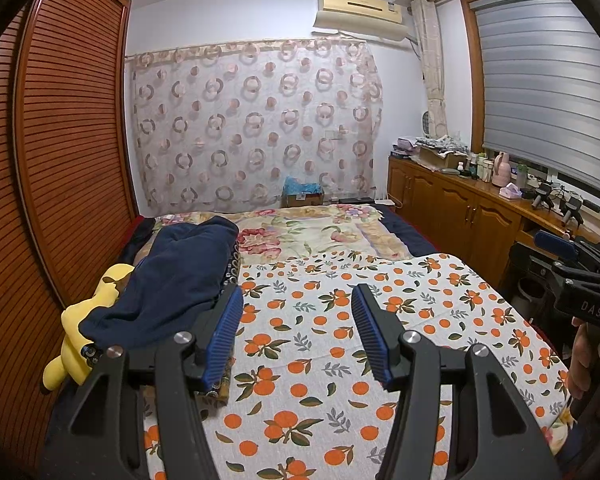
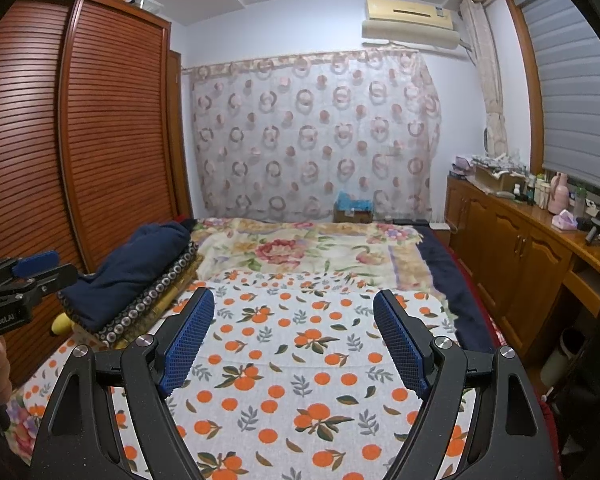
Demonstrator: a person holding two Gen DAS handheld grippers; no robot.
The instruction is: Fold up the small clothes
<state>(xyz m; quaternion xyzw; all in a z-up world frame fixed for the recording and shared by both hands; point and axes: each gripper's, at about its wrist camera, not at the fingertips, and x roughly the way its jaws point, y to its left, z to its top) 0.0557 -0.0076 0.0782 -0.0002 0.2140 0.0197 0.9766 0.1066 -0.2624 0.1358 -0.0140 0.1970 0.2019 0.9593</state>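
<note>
A dark blue garment (image 1: 172,276) lies bunched on a pile of folded patterned cloth at the left side of the bed; it also shows in the right wrist view (image 2: 136,264). My left gripper (image 1: 298,312) is open and empty, held above the orange-print sheet (image 1: 340,360), just right of the garment. My right gripper (image 2: 294,320) is open and empty above the same sheet (image 2: 300,380). Each gripper shows at the edge of the other's view: the right one (image 1: 580,276), the left one (image 2: 24,276).
A yellow plush toy (image 1: 84,320) lies beside the garment against the wooden wardrobe (image 1: 60,160). A floral blanket (image 1: 320,236) covers the far bed. A wooden cabinet (image 1: 452,200) with bottles and clutter runs along the right, under the window.
</note>
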